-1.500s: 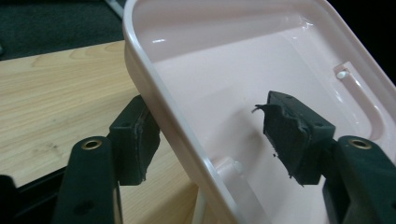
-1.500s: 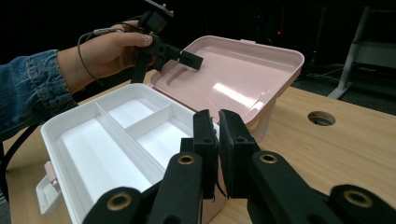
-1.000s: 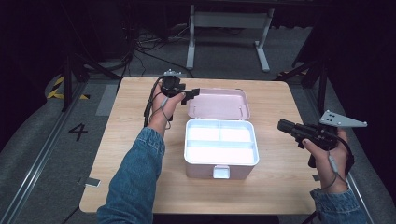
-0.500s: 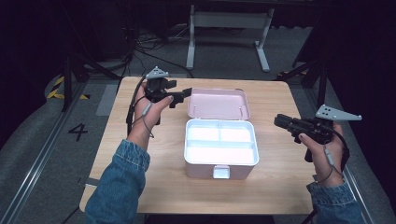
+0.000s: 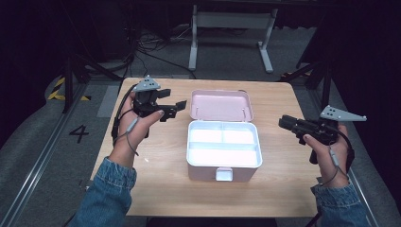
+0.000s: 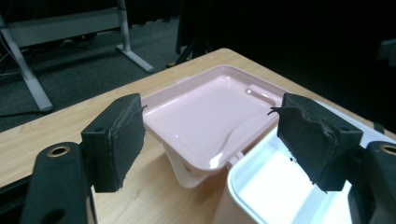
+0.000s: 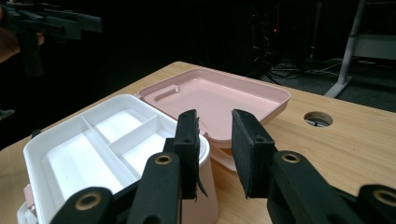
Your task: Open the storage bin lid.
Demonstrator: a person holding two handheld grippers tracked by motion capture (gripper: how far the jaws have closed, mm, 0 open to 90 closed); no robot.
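A pink box (image 5: 224, 163) sits in the middle of the wooden desk (image 5: 274, 194), its pink lid (image 5: 220, 105) thrown back flat on the far side and a white tray (image 5: 223, 147) with three compartments lying bare inside.

From the high view the left gripper (image 5: 176, 109) hangs over the desk's far left, just beside the lid, and the right gripper (image 5: 284, 122) hangs at the right edge, apart from the box. That view also takes in a latch tab (image 5: 224, 174) on the box's near wall, a white frame (image 5: 232, 28) and cables (image 5: 151, 45) on the floor beyond, and a painted "4" (image 5: 78, 134) on the floor at the left.

The left gripper view adds that its jaws stand wide apart with nothing between them, the lid's glossy inside framed between them.

The right gripper view shows its jaws drawn close, a narrow gap left, holding nothing; it also shows a round cable hole (image 7: 318, 119) in the desk past the lid, and the other gripper at top left.
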